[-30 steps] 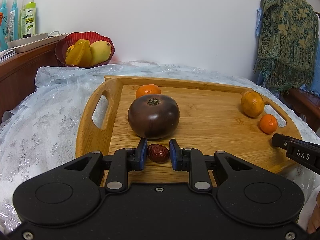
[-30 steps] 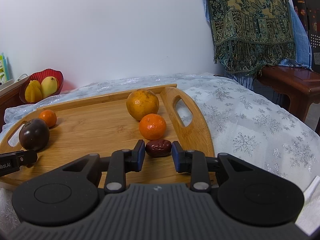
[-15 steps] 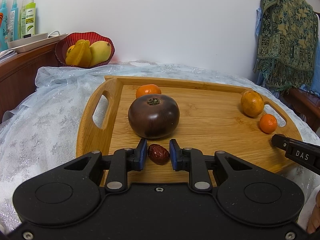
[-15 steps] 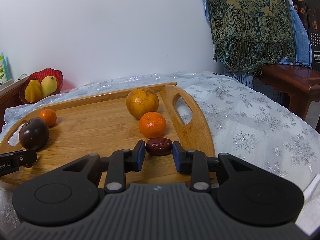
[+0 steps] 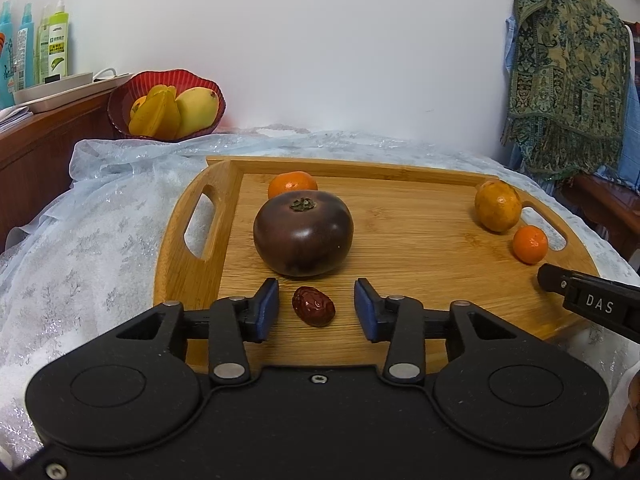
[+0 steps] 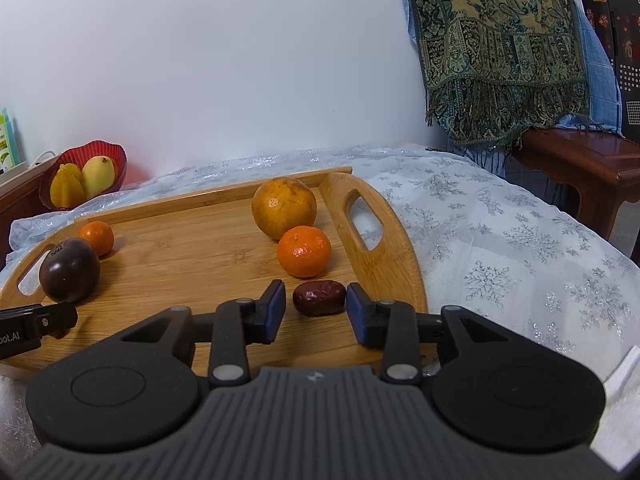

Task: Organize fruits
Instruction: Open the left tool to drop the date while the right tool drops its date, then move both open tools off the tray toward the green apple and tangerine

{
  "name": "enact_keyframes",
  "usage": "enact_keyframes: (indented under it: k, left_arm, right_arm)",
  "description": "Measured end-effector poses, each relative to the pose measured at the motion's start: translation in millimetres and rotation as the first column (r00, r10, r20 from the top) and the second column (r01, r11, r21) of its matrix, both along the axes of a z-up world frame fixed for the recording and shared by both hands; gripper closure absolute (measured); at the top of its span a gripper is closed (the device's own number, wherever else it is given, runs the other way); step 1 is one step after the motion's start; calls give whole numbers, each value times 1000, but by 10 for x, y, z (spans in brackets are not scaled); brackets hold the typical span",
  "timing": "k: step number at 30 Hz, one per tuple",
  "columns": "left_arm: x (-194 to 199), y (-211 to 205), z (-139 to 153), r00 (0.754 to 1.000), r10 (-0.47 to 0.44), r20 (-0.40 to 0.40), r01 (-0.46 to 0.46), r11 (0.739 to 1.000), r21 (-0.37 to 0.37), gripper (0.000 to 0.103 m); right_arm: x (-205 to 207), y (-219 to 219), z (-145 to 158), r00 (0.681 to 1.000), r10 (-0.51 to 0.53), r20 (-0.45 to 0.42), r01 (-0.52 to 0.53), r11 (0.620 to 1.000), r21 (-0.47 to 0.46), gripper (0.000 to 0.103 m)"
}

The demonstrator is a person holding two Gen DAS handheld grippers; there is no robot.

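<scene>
The bamboo tray (image 5: 420, 248) lies on a snowflake tablecloth (image 6: 500, 248). On it in the left view, a dark purple tomato-like fruit (image 5: 303, 233) sits at twelve o'clock from the left gripper (image 5: 316, 305), with a tangerine (image 5: 292, 184) just behind it. The left gripper's jaws are opening, and the left red date (image 5: 313, 306) lies loose on the tray between them, touching neither pad. The right gripper (image 6: 316, 306) is opening too, around the right red date (image 6: 319, 297), which lies at six o'clock from the small orange (image 6: 304, 250). A careless pull-back could probably clip either date and roll it along the board.
</scene>
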State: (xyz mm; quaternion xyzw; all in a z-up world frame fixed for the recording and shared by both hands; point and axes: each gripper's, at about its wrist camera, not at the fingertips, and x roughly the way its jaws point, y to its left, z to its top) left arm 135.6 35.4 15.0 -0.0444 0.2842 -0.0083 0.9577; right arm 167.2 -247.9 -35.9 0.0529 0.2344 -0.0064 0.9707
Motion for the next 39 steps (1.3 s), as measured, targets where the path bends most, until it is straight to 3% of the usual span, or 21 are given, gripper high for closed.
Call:
enact_keyframes:
  k: [18,24,32,39]
  left_arm:
    - [-156,-5,31,1000,0,29,0,1000,4,33]
    - [-249,11,56,999,-2,35,2,1000,-3,28]
    - [-502,12,86,998,-36,45,37,999,-3,21]
    - [-777,-88,120,994,-90,58,89,996,26,18]
  right_arm:
    - [-57,-23,3,1000,-10,14,10,1000,15,34]
    - [-140,-23,17,999,-11,33,11,1000,9,30]
    - [-387,-4,74,997,24,73,-21,999,-39,24]
    - [-693,64,155,986,117,122,-103,989,-110,18]
